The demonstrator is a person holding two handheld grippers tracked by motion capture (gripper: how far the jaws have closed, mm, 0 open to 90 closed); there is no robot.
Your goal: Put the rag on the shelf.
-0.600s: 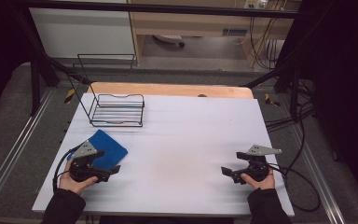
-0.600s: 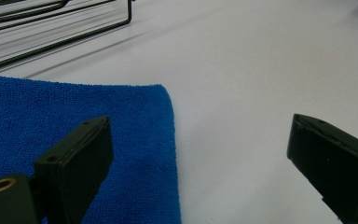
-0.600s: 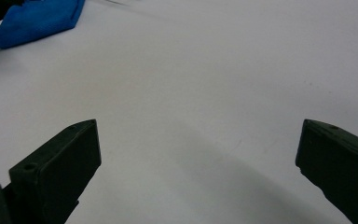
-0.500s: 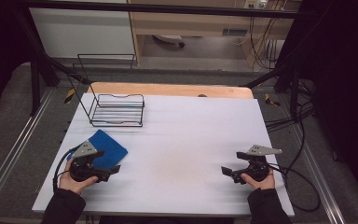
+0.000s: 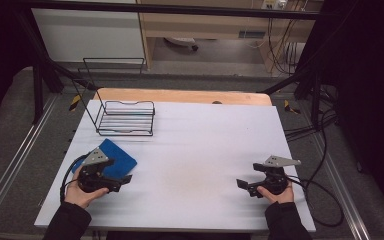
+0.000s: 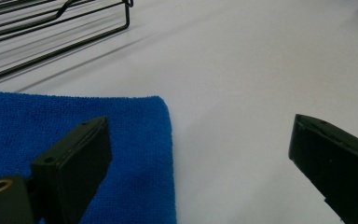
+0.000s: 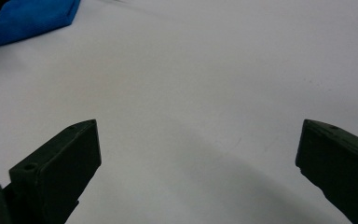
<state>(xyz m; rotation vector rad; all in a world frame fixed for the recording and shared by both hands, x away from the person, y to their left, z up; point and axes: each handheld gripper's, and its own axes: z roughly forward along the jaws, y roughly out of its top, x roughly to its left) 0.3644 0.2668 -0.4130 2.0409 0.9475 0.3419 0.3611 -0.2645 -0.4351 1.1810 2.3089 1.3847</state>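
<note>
A folded blue cloth (image 5: 114, 154) lies on the white table near its left front. My left gripper (image 5: 124, 179) rests on the table at the cloth's near edge, held by a hand, jaws wide apart. In the left gripper view the cloth (image 6: 74, 135) spreads under the left jaw, and bare table lies between the jaws of the left gripper (image 6: 200, 158). My right gripper (image 5: 241, 184) sits at the right front, open and pointing left. The right gripper view has its jaws wide over bare table (image 7: 196, 107), with the cloth (image 7: 30, 18) far off at the upper left.
A black wire rack (image 5: 126, 119) stands at the table's back left, its bars also in the left gripper view (image 6: 51, 23). A wooden board (image 5: 180, 96) lines the far edge. Cables (image 5: 325, 195) trail off the right side. A metal frame surrounds the table.
</note>
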